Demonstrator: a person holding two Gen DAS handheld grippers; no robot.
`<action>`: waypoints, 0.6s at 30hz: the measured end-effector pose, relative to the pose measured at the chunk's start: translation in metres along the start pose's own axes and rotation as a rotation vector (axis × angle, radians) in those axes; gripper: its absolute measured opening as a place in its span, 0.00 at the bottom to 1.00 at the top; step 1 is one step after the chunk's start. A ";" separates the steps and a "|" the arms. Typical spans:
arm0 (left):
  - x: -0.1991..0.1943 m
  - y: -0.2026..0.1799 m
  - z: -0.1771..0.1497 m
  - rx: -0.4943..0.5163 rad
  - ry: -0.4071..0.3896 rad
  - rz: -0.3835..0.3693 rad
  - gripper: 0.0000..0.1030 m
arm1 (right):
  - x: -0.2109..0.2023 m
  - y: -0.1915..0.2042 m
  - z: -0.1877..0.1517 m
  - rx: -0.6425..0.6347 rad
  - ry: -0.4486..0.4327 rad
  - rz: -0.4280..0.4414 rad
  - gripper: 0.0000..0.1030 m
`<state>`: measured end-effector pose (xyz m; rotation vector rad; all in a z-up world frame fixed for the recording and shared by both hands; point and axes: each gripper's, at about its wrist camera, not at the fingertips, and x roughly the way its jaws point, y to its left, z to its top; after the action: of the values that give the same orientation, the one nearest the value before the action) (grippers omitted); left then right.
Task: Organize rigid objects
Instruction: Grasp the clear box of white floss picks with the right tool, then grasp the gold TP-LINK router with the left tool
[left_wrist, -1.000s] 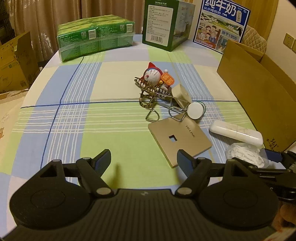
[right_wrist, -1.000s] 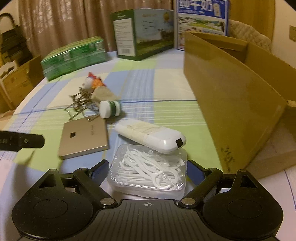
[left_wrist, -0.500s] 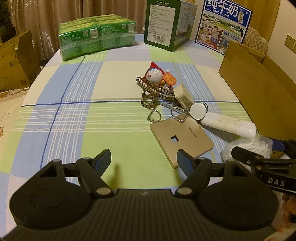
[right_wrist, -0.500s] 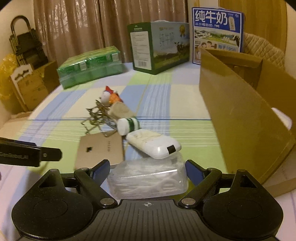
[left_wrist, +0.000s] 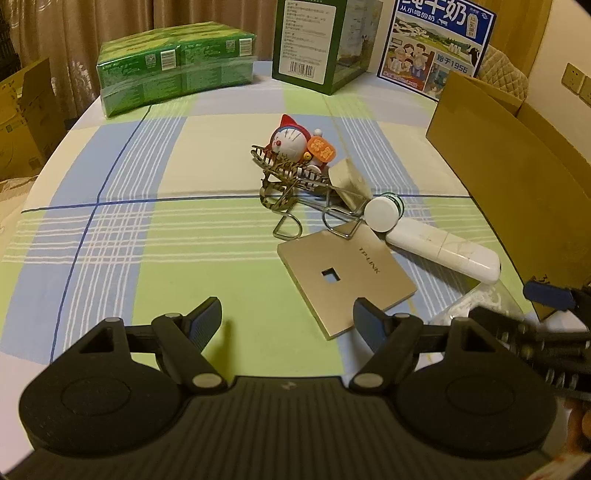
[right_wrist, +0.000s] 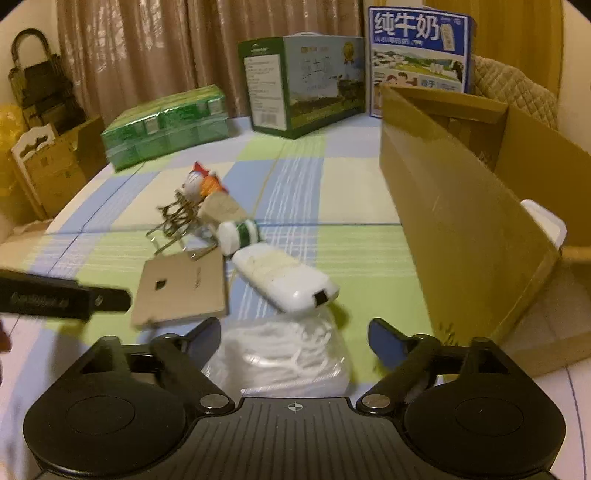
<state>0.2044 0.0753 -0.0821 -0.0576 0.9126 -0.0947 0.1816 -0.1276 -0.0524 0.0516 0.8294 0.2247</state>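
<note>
A clear box of white floss picks (right_wrist: 284, 350) lies on the checked tablecloth between the fingers of my right gripper (right_wrist: 295, 332). Its jaws are opening, with a gap showing at the right pad. Just beyond the box lies a white oblong case (right_wrist: 284, 280), touching a small white-capped bottle (right_wrist: 238, 232). The gold TP-LINK plate (left_wrist: 347, 273) lies flat in front of my left gripper (left_wrist: 287, 314), which hangs open over bare cloth with nothing in it. Farther back sit a wire puzzle (left_wrist: 295, 188), a beige block (left_wrist: 349, 177) and a Doraemon toy (left_wrist: 295, 142).
An open cardboard box (right_wrist: 461, 221) stands along the right side with a white item (right_wrist: 543, 221) inside. Green packs (left_wrist: 173, 70), a green carton (left_wrist: 314, 40) and a blue milk carton (left_wrist: 439, 40) line the far edge. Cardboard boxes stand off the table's left.
The white case has slid left against the bottle. The right wrist view has tilted up, and the floss box now looks blurred between the right fingers. The left gripper has kept still.
</note>
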 end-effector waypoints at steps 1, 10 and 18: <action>0.000 0.000 0.000 0.001 0.000 0.001 0.73 | 0.001 0.003 -0.002 -0.023 0.010 0.001 0.85; 0.000 0.002 0.000 -0.006 0.003 0.000 0.73 | 0.010 0.011 -0.007 -0.072 0.056 0.040 0.87; 0.002 -0.001 0.001 -0.001 0.008 -0.013 0.73 | 0.020 0.005 -0.017 -0.016 0.108 0.015 0.85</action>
<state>0.2059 0.0745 -0.0832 -0.0644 0.9205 -0.1069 0.1813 -0.1194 -0.0777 0.0309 0.9349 0.2494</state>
